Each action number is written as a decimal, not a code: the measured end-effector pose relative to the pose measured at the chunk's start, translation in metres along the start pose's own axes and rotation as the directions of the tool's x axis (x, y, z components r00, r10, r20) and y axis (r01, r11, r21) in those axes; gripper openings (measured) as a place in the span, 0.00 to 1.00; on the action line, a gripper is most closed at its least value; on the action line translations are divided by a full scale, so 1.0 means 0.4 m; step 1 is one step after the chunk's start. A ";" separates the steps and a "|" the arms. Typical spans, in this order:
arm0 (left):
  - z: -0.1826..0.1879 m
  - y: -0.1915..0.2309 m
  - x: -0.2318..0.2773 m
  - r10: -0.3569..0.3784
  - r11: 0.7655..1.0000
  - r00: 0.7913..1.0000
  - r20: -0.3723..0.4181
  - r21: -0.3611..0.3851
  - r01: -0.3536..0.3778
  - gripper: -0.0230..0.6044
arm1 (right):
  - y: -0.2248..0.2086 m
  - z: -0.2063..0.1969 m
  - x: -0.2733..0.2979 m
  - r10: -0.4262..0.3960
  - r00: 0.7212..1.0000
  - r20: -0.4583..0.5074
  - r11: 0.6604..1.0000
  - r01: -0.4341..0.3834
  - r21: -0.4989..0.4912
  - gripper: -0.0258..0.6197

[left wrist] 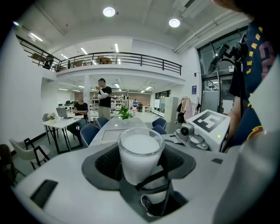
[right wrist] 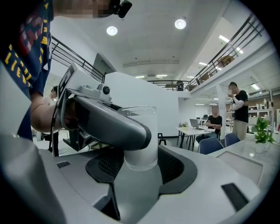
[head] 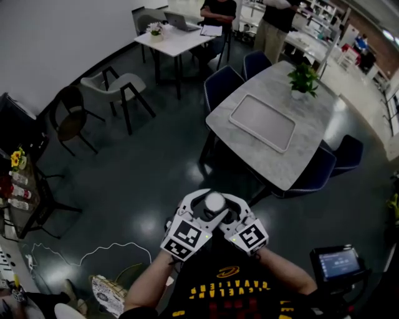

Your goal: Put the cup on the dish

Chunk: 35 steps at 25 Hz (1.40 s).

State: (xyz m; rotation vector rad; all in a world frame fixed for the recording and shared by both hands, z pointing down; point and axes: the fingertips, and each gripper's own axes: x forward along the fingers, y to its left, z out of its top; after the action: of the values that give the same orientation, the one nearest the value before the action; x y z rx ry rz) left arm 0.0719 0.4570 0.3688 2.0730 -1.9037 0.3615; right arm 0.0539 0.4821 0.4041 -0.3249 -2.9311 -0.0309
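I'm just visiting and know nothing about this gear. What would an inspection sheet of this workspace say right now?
Surface: grey table, some way ahead of the person.
Job's things: cup held in the air; rectangular tray lying empty on the table.
Clutter: potted plant beside the tray.
Grippers: left gripper and right gripper both closed on the cup.
Cables: white cable loose on the floor.
Surroundings: blue chairs round the table; seated person at a far white table.
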 end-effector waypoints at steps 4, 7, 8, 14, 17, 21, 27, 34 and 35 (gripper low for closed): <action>0.009 0.050 0.049 0.011 1.000 1.000 -0.019 0.008 -0.011 0.46 | -0.059 -0.005 0.036 0.004 1.000 0.026 1.000 -0.004 0.022 0.43; 0.035 0.098 0.103 0.021 1.000 0.999 -0.027 0.020 -0.021 0.46 | -0.130 0.002 0.065 0.006 0.999 0.041 1.000 -0.007 0.029 0.43; 0.046 0.115 0.125 0.024 0.999 0.999 -0.028 0.023 -0.023 0.46 | -0.157 0.004 0.074 0.008 0.999 0.046 1.000 -0.009 0.029 0.43; 0.091 0.198 0.269 0.013 1.000 0.999 -0.040 0.026 -0.012 0.46 | -0.324 -0.001 0.112 0.005 0.999 0.047 0.999 -0.008 0.052 0.42; 0.113 0.230 0.346 0.003 1.000 0.999 -0.050 0.028 -0.002 0.46 | -0.409 -0.014 0.121 -0.007 0.999 0.041 0.998 0.005 0.064 0.43; 0.146 0.253 0.429 -0.017 0.999 0.998 -0.063 0.031 0.019 0.46 | -0.502 -0.017 0.119 -0.021 0.999 0.034 0.998 0.018 0.068 0.43; 0.205 0.258 0.540 -0.044 0.997 0.997 -0.068 0.068 0.049 0.46 | -0.628 -0.011 0.090 -0.065 0.997 0.044 0.996 0.062 0.061 0.43; 0.245 0.250 0.660 -0.112 0.985 0.990 -0.082 0.118 0.122 0.46 | -0.752 -0.026 0.052 -0.152 0.987 0.052 0.986 0.148 0.077 0.43; 0.248 0.249 0.671 -0.123 0.984 0.989 -0.085 0.122 0.133 0.46 | -0.764 -0.030 0.050 -0.161 0.986 0.051 0.985 0.157 0.075 0.42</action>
State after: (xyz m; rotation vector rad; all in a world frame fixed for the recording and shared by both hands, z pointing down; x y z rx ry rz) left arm -0.0055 0.1646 0.3853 2.2159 -1.7339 0.5371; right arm -0.0298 0.1878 0.4197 -0.0814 -2.9984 0.0608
